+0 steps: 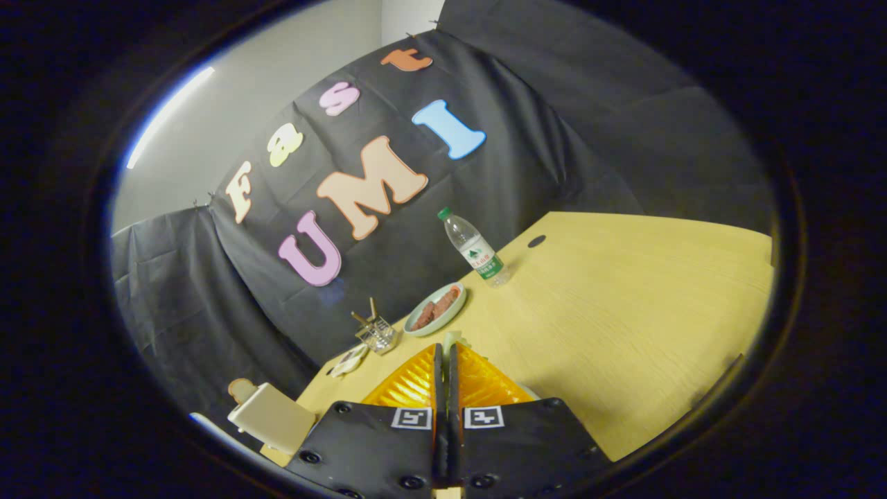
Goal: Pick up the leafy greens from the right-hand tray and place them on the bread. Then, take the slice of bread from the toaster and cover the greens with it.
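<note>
Tool (446, 360) fingers nearly closed, thin gap between them. A pale green bit of leafy greens (454, 339) pokes out at the fingertips; looks pinched between both fingers, though most of it is hidden. View is tilted. Just beyond the fingertips: plate (443, 320) with reddish-brown slices (435, 308), near the tabletop (624, 312) back edge. Water bottle (475, 248) stands further along that back edge, apart from the plate. Small wire basket (378, 334) with sticks on the plate's other side, then a small white dish (348, 360). Toaster (271, 416), cream-coloured, at the tabletop corner beside the tool body, with a bread slice (240, 388) sticking up from it.
</note>
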{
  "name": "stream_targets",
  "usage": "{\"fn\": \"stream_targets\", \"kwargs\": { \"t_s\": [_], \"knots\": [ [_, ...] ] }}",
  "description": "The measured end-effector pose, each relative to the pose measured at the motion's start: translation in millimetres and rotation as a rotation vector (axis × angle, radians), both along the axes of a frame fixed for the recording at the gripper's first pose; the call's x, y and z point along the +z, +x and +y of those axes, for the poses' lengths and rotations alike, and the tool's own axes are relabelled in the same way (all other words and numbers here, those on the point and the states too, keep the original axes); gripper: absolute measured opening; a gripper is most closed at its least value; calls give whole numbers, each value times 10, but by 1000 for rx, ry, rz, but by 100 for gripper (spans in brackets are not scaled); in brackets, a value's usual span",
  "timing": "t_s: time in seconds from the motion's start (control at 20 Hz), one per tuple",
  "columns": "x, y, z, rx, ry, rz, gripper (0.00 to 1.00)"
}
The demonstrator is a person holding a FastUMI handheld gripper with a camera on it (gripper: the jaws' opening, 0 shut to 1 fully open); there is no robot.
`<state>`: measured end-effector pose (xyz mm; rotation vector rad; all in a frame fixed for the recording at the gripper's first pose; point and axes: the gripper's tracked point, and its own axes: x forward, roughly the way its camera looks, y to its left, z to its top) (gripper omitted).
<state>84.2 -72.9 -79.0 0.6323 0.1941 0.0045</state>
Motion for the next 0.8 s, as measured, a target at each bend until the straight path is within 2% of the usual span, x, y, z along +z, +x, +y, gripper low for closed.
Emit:
{"fn": "stream_targets", "kwargs": {
  "t_s": [0.25,0.45,0.6,0.8],
  "knots": [
    [393,-74,339,1,146,-115,3],
    [630,-95,855,44,257,-197,3],
    [698,-127,1301,66,312,-251,3],
    [584,-108,1995,116,333,-250,3]
  ]
}}
